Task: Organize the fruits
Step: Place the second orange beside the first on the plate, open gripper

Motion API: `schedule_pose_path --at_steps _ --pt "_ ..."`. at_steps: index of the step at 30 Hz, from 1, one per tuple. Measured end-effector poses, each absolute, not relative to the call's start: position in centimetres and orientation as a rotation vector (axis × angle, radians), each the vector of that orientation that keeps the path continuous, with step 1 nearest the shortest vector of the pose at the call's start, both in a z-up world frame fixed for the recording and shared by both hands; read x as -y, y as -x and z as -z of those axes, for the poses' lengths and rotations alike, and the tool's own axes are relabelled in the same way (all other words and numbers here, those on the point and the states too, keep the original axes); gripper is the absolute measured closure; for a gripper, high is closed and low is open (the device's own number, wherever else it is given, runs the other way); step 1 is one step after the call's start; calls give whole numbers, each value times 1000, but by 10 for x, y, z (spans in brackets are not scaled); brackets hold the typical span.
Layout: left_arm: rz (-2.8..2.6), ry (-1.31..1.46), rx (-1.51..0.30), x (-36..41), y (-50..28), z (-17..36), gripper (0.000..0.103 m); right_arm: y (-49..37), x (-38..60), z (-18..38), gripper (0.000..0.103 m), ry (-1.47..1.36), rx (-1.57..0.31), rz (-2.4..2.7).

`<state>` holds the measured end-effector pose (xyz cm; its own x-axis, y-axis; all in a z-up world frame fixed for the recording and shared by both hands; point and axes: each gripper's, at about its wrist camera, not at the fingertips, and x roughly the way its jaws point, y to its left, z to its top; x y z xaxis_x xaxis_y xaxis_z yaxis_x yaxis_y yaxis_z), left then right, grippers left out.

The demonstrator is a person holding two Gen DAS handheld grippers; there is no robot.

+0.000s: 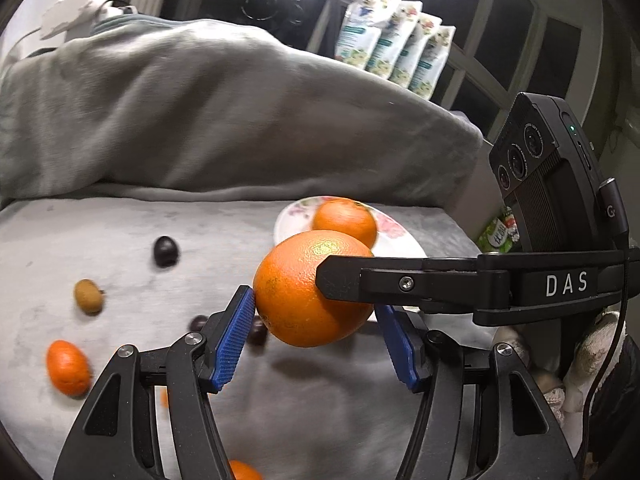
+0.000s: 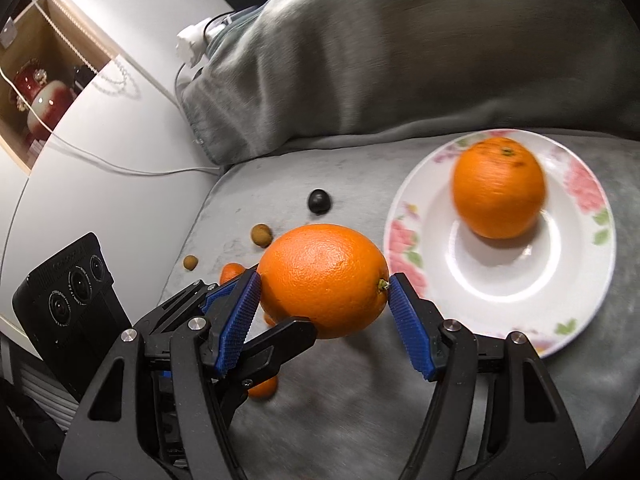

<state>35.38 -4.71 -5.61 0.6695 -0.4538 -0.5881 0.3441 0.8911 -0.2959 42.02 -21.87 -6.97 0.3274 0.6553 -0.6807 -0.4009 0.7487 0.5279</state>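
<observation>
A large orange [image 1: 308,292] [image 2: 324,280] hangs above the grey blanket, held between the pads of both grippers. My left gripper [image 1: 316,312] has its blue pads against the orange's sides. My right gripper [image 2: 324,292] is shut on the same orange, and its black finger [image 1: 348,280] crosses in front of the fruit in the left wrist view. A second orange [image 1: 346,220] [image 2: 498,188] sits on a white floral plate [image 2: 572,280] [image 1: 400,240] just beyond.
Small fruits lie on the blanket to the left: a dark plum [image 1: 165,251] [image 2: 319,201], a brown longan [image 1: 89,296] [image 2: 261,235], small kumquats [image 1: 67,367] [image 2: 231,272]. A folded grey blanket [image 1: 220,112] rises behind. A white table with cables [image 2: 120,168] lies to the left.
</observation>
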Motion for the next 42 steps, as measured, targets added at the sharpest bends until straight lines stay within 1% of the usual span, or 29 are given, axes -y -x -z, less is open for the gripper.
schedule_pose_path --at_steps 13,25,27,34,42 --pt "516 111 -740 99 -360 61 42 -416 270 75 34 -332 -1013 -637" --pt "576 93 -775 130 -369 69 42 -427 308 79 34 -384 -995 -569" --pt "584 91 -769 132 -367 68 46 -428 316 79 34 -397 -973 -565" --pt "588 80 -731 128 -357 55 46 -421 324 62 34 -362 -886 -517" --pt "579 84 -724 120 -349 52 46 -409 325 52 34 -332 -840 -492"
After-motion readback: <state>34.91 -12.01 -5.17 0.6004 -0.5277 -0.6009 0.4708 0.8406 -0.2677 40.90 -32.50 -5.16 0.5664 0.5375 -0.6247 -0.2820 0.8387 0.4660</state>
